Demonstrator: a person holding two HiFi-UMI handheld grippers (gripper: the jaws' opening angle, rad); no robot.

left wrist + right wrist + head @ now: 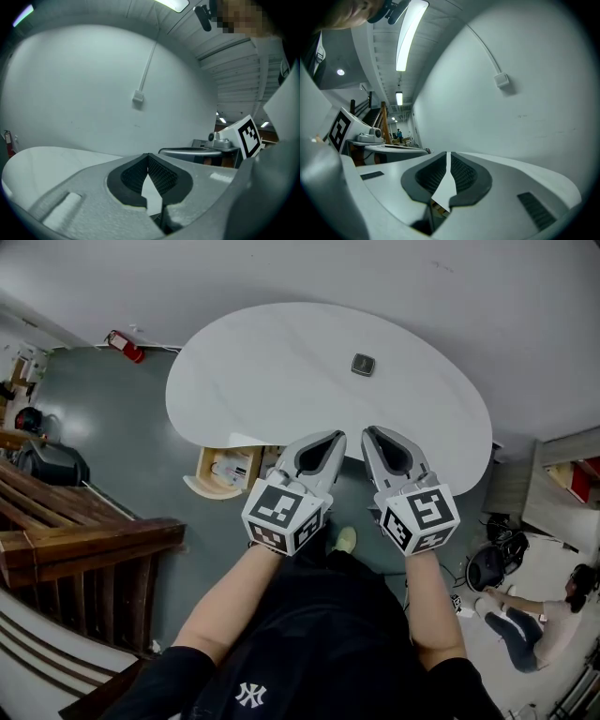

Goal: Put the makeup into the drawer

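Meanwhile, left gripper (330, 439) and right gripper (376, 434) closed, empty; makeup compact (363, 364) at twelve o'clock looks light, rigid, slippery: pinch its sides.

The white oval tabletop (281, 371) spreads out ahead of me, smooth and pale. One small dark makeup compact (363, 364) lies flat on it, toward the far side and a little right of the middle, well apart from every edge. At the near left edge a wooden drawer (225, 470) stands pulled out from beneath the tabletop.
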